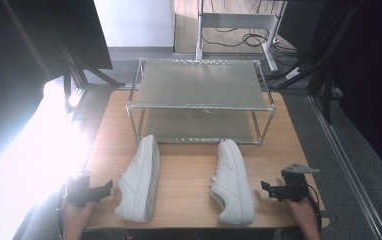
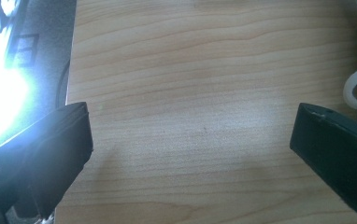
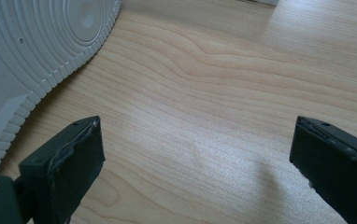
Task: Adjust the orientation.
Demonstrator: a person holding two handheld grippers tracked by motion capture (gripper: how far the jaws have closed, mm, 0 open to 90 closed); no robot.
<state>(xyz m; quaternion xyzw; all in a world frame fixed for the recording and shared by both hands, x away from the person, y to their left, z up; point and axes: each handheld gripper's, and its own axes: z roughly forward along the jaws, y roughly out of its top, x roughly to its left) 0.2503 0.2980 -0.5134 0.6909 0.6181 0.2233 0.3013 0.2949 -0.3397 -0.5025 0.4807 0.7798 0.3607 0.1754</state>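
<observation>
Both pairs of black jaws stand wide apart over bare wood, holding nothing. The left gripper [image 1: 106, 189] sits just beside the left white leather sneaker [image 1: 140, 178], whose lace and edge show past its jaw. The right gripper [image 1: 267, 189] sits near the right white sneaker [image 1: 233, 181] (tipped on its side, ribbed sole [image 3: 32, 42] facing the jaws). Both sneakers lie on the light wooden table [image 1: 186, 175], just in front of the two-tier metal shoe rack [image 1: 199, 102]

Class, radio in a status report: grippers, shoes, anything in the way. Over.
Left gripper open, beside left shoe. Right gripper open, beside right shoe. Both shoes on their sides on table, untouched. Rack behind; nothing between.
</observation>
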